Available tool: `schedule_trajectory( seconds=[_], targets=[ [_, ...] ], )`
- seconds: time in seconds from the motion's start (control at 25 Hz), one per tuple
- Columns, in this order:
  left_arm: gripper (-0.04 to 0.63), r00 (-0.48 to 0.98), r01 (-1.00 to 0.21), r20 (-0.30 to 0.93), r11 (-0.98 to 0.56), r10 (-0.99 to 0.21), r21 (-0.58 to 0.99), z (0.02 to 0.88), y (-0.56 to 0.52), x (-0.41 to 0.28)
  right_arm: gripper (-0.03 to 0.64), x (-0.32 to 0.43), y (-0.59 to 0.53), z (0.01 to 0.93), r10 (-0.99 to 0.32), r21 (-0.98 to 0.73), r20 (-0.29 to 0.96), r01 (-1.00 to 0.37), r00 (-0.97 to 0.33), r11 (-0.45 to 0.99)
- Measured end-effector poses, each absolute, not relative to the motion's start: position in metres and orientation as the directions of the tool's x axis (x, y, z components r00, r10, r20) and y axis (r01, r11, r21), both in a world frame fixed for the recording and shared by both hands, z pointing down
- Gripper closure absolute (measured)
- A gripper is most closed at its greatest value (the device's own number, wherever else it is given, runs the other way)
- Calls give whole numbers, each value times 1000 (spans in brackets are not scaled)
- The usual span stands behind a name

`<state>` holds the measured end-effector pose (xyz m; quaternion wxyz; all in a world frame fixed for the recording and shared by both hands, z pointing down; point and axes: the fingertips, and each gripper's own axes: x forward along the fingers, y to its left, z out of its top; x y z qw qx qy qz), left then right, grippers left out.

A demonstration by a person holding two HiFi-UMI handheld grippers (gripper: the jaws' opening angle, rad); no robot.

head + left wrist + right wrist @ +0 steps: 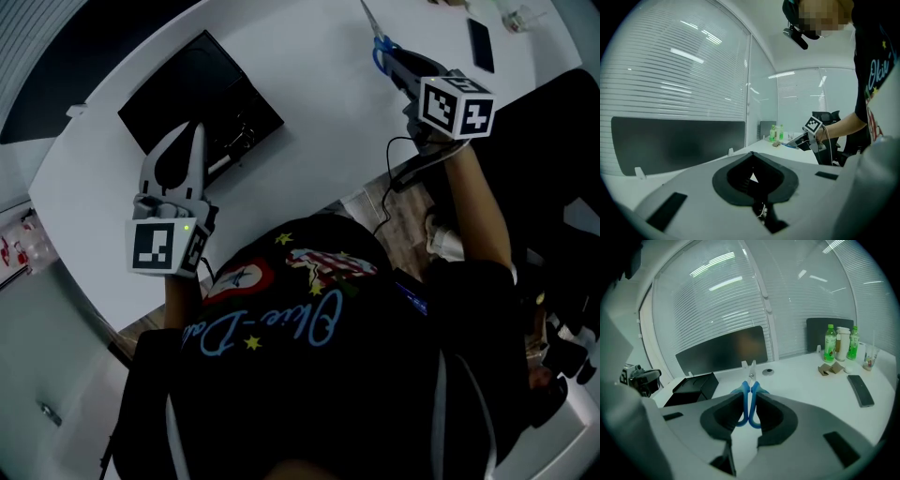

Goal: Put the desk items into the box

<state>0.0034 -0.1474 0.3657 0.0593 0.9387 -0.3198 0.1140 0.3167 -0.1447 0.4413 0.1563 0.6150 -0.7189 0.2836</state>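
Blue scissors [745,394] sit clamped by their handles in the right gripper [750,393], its jaws partly closed around them and the blades pointing away, well to the right of the black box [178,84] and not yet in it. The left gripper [751,157], its 2 jaws pressed together on nothing, hangs at the box's near edge above the white desk [309,94].

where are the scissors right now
Head view, upper right: the scissors are clamped by their blue handles in the right hand-held gripper, left of the black phone.
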Motion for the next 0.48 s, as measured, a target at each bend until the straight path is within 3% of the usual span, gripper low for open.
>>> schedule_trajectory(
  seconds=[0.48],
  targets=[
    [587,754,-640,232,-767,-614,50,361,-140,-13,523,295,-141,397,-805,-285,516,-945,-293,161]
  ],
)
